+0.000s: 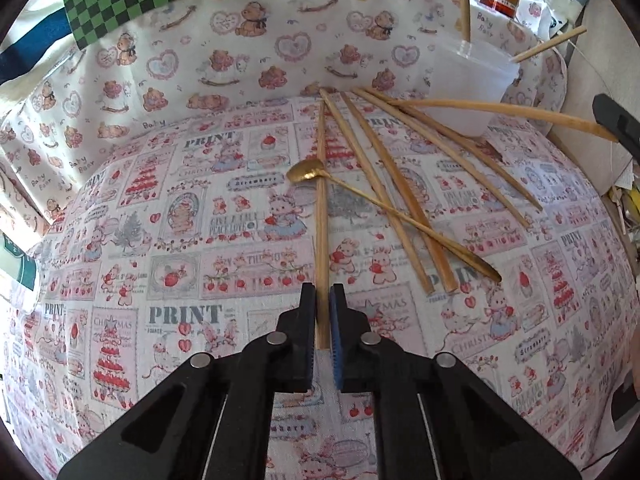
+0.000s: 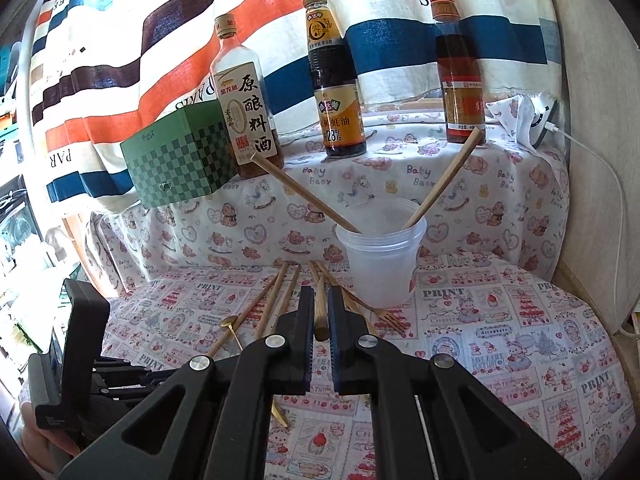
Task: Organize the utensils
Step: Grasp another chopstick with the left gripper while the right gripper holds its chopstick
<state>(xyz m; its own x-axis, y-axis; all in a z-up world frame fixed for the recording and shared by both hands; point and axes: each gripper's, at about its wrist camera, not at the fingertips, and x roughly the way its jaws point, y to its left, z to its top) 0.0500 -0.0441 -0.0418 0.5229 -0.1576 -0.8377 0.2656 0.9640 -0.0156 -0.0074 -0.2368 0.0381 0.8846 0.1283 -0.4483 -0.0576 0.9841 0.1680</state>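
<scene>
My left gripper (image 1: 322,294) is shut on the near end of a wooden chopstick (image 1: 321,200) that lies on the patterned cloth and points away from me. Several more chopsticks (image 1: 384,200) and a gold spoon (image 1: 306,171) lie to its right. A translucent plastic cup (image 1: 470,84) stands at the back right with two chopsticks in it. My right gripper (image 2: 320,300) is shut on a wooden-handled utensil (image 2: 320,312), just in front of the cup (image 2: 380,256). A gold fork (image 2: 390,317) lies by the cup's base.
Three sauce bottles (image 2: 336,80) and a green checkered box (image 2: 180,160) stand on a raised ledge behind the cup. A striped cloth hangs behind them. A white cable (image 2: 616,200) runs down the right wall. The left gripper's body (image 2: 76,344) shows at the left edge of the right wrist view.
</scene>
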